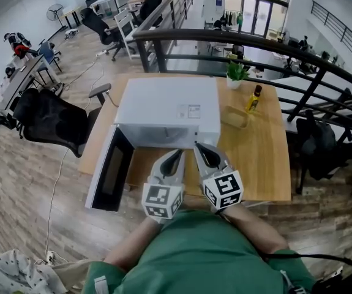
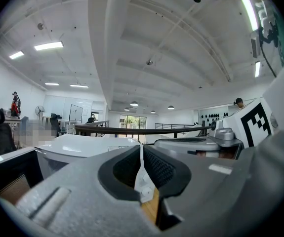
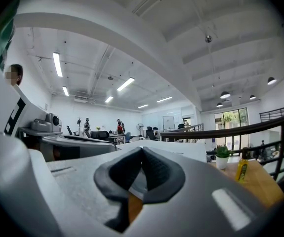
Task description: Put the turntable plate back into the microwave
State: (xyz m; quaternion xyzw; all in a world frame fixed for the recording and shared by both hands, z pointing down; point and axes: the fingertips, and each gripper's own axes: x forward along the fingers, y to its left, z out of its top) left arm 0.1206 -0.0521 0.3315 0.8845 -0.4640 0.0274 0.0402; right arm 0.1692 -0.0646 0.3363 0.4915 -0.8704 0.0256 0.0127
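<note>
Grey left gripper (image 1: 177,153) and grey right gripper (image 1: 200,147) are hovering, jaws together and empty, before the boxy white microwave (image 1: 166,109), its door (image 1: 109,175) hanging open, presumably for reloading.

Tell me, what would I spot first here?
A big white microwave sits on the wooden table, its door hanging open at the left. The left gripper and right gripper, both shut, point at it from the near side. A little plant stands at the far right corner.

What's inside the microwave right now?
The microwave has its door open, but its white top covers the cavity, so nothing inside shows. The turntable plate lies on the table beside it.
</note>
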